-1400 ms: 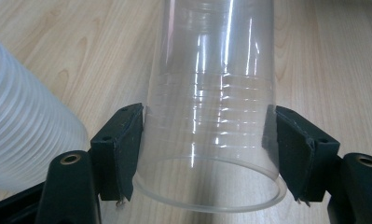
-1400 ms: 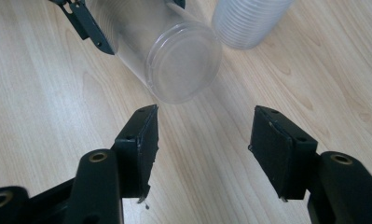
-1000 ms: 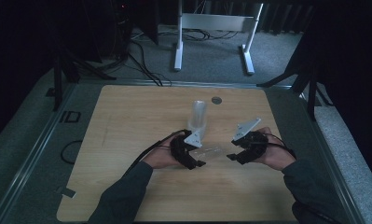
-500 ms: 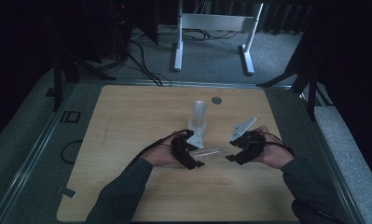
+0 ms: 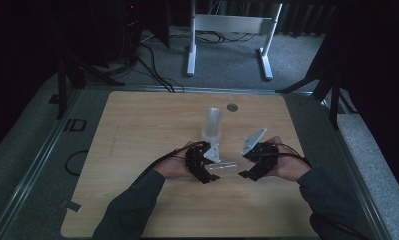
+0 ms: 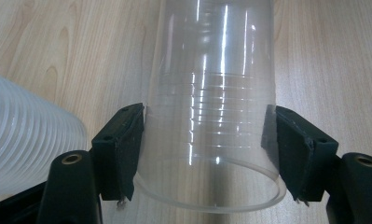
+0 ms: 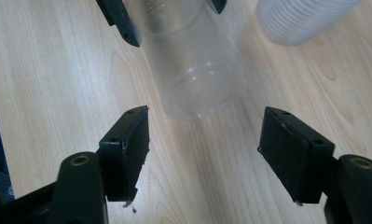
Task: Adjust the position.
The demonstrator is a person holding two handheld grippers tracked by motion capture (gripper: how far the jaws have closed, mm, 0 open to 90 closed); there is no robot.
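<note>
High view: near the table's [image 5: 137, 210] front edge, the left gripper [image 5: 210, 169] clamps a single clear cup [image 5: 223, 166] lying sideways; the cup stack [image 5: 212, 125] stands behind. Right gripper [image 5: 246, 161] jaws have just been opening, with nothing between them. Separation appears done; placing the cup remains.

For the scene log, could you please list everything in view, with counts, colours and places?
cup: one, clear, lying level between the two grippers, gripped near its rim
cup stack: one, whitish, upright behind the grippers
disc: one, grey, far table edge
table: one, light wood
stand: one, white, floor beyond the table
left gripper: one, black, fingers pressed on the cup
right gripper: one, black, jaws just opened, nothing between them, facing the cup's base
sleeves: two, dark, bottom of the high view
</note>
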